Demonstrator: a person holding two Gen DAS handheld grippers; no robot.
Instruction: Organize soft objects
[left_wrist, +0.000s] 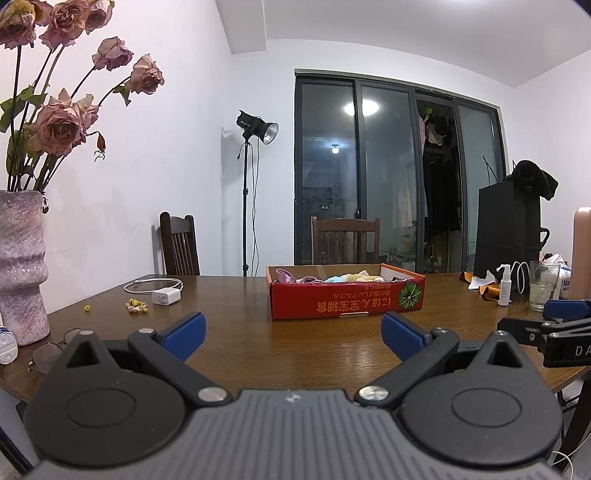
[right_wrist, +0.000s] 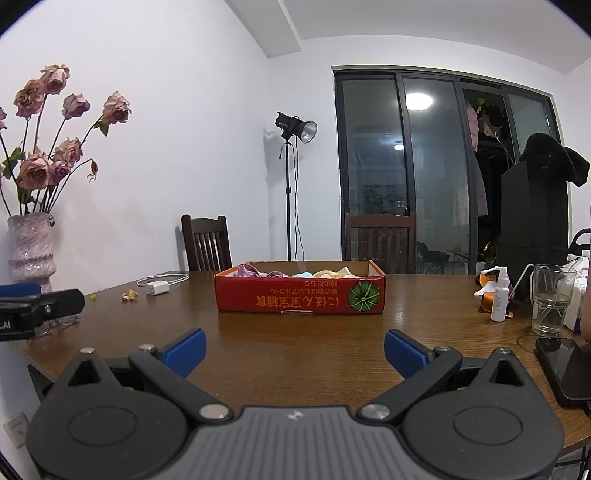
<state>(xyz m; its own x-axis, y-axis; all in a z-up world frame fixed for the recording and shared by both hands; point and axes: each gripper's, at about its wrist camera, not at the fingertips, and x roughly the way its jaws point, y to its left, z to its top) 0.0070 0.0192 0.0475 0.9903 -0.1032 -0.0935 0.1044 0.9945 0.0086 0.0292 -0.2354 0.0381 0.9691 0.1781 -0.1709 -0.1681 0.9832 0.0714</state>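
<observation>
left gripper (left_wrist: 293, 332) hangs spread and empty above the table (left_wrist: 236, 295); the red box (left_wrist: 345, 295) of soft cloths (left_wrist: 347, 277) sits ahead, mid-table. right gripper (right_wrist: 294, 345) is likewise spread and empty, facing the box from near. the cloths look light and limp; pinch a bunched fold.

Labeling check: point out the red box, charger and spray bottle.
red box (right_wrist: 295, 301): right wrist view, front wall.
charger (left_wrist: 166, 296): left wrist view, white plug body.
spray bottle (right_wrist: 499, 301): right wrist view, bottle body.
</observation>
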